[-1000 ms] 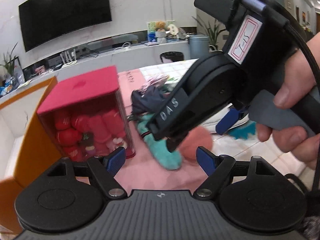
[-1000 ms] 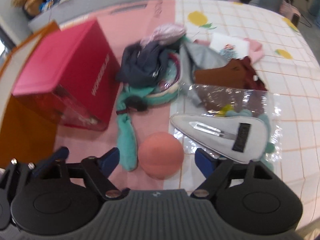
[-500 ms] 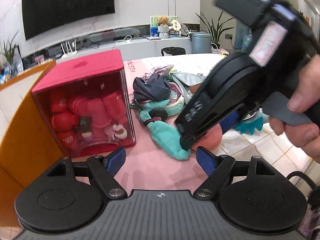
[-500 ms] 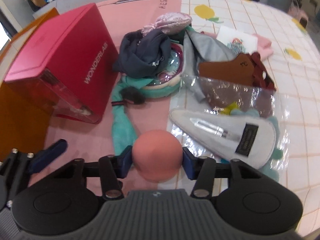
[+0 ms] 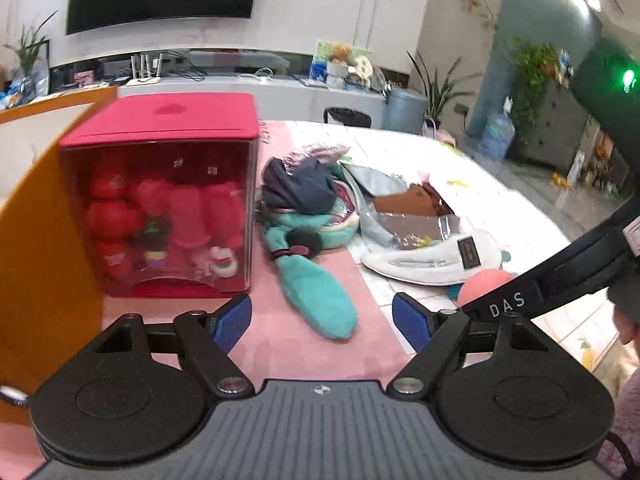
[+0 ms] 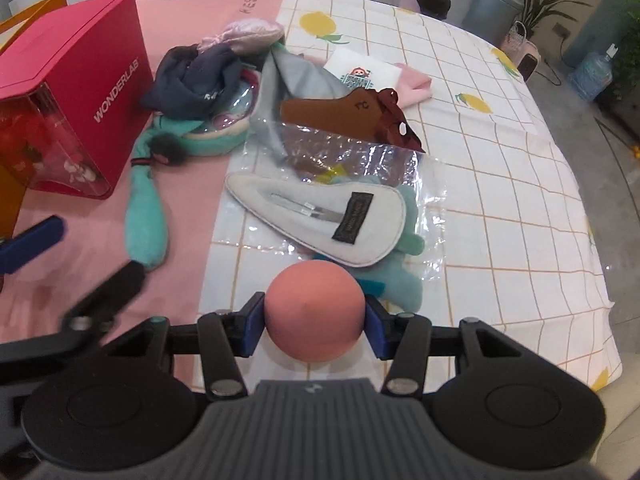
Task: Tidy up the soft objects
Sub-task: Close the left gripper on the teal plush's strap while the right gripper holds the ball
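The right hand-held gripper (image 6: 315, 326) has its blue pads pressed on either side of a salmon-pink soft ball (image 6: 315, 312), so the ball is held, sitting dead centre between the fingers and lifted or just clear of the table (image 6: 500, 184); whether its underside touches the cloth cannot be told. A ball has no long axis, so grip angle is not a concern.

The left hand-held gripper (image 5: 322, 322) is wide apart with nothing between its pads, hovering over the pink part of the cloth.

Key relation for the coming move, as a judgement: the likely drop spot is the orange bin (image 5: 44, 216) at the far left, beyond the red box (image 6: 76, 80). From the right hand-held gripper that lies up and to the left, across the teal plush toy (image 6: 146, 216) and past the left hand-held gripper, whose finger shows at the left edge of the right wrist view. The left hand is nearer the bin, but the right one has the ball.

The remaining soft items, dark cloth (image 6: 192, 76), white felt pouch (image 6: 320, 216) and brown felt piece (image 6: 340, 114), lie ahead of the ball, near but apart from it.

Risk: the carry path crosses the left hand.
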A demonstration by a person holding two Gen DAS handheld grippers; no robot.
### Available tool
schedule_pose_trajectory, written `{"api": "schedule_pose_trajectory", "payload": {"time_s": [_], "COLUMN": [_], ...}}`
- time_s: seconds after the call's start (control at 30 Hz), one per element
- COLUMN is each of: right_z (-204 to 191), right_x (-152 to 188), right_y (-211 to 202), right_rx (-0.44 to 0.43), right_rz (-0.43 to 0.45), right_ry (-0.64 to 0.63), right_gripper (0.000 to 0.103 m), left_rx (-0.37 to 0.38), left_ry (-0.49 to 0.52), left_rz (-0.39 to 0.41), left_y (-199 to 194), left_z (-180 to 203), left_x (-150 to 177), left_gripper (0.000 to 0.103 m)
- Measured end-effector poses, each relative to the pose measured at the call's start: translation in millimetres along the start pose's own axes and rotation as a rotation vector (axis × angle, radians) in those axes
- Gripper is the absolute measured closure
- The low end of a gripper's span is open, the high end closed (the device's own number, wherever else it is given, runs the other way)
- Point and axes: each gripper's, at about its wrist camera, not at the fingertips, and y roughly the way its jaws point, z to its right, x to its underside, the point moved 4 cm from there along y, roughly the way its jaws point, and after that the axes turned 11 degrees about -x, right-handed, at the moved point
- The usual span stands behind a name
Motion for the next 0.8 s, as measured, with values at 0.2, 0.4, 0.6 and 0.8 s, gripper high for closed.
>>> {"api": "schedule_pose_trajectory", "payload": {"time_s": [0.2, 0.4, 0.6, 0.8], "right_z": [10.6, 2.7, 1.0, -1.9], "right_x": [2.1, 3.2, 2.7, 1.8], "right_y": [1.4, 2.5, 9.8, 15.0], "right_rx": [0.006, -0.007, -0.015, 0.001], "right_rz": [-0.001, 0.001, -0.026, -0.034], "right_ry": [0.025, -0.014, -0.020, -0.051], "right_gripper": [0.052, 0.051, 0.051, 0.051], "left_rx": [0.014, 0.031, -0.032, -0.074], "left_ry": [-0.068, -0.135, -0.125, -0.090], "left_rz": [-0.058, -0.082, -0.058, -0.063], "left_y": [27.3, 47.9, 43.1, 32.8], "left_z": [1.5, -2.9, -7.2, -5.1], "left_x": [1.2, -4.3, -0.7, 0.5], "left_gripper": [0.021, 0.047, 0.087, 0.096]}}
